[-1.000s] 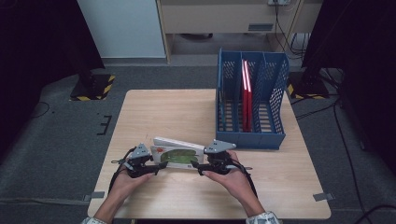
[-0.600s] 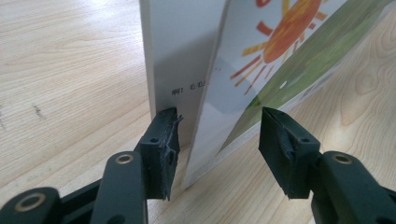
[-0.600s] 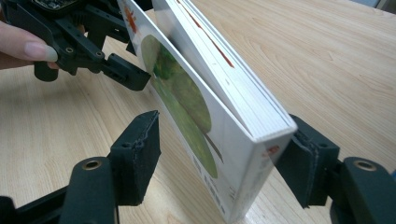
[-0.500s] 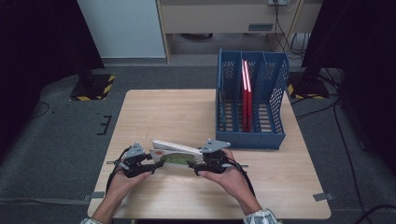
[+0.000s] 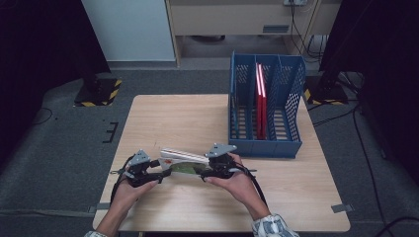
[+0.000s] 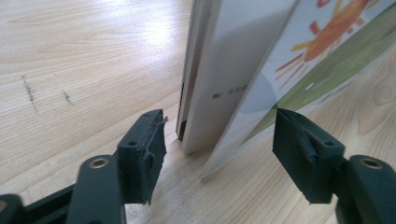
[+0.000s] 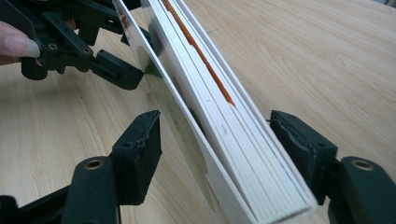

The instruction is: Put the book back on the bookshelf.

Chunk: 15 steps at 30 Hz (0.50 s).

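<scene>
The picture book sits at the near edge of the table, left of the blue file rack. Left gripper jaws just opened and stand apart around its corner, not pressing. Right gripper jaws straddle the other end, though I can't tell if they're pinching; the tiny spine print is unreadable.

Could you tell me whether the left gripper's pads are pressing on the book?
Apart. In the left gripper view the left gripper has just been opening: the book stands between its jaws, with bare table showing beside each pad.
</scene>
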Each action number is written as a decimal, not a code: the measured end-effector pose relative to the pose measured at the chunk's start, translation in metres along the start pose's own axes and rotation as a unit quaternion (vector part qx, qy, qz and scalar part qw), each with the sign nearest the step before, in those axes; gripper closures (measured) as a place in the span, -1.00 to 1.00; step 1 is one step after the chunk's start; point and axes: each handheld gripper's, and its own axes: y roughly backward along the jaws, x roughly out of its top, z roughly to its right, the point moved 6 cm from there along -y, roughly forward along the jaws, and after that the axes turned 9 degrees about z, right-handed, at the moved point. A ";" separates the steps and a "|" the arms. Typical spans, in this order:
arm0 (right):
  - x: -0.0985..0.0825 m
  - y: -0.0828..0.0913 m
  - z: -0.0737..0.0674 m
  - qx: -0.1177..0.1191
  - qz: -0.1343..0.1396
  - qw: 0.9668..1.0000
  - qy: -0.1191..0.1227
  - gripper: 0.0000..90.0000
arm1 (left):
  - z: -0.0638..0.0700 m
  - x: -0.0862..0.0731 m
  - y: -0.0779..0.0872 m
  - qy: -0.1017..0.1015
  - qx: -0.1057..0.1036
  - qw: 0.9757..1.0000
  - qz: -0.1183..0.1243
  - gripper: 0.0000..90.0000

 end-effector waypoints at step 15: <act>0.004 -0.010 -0.002 0.007 -0.007 1.000 0.011 0.08 | -0.003 0.001 -0.001 -0.001 0.010 1.000 0.009 -0.24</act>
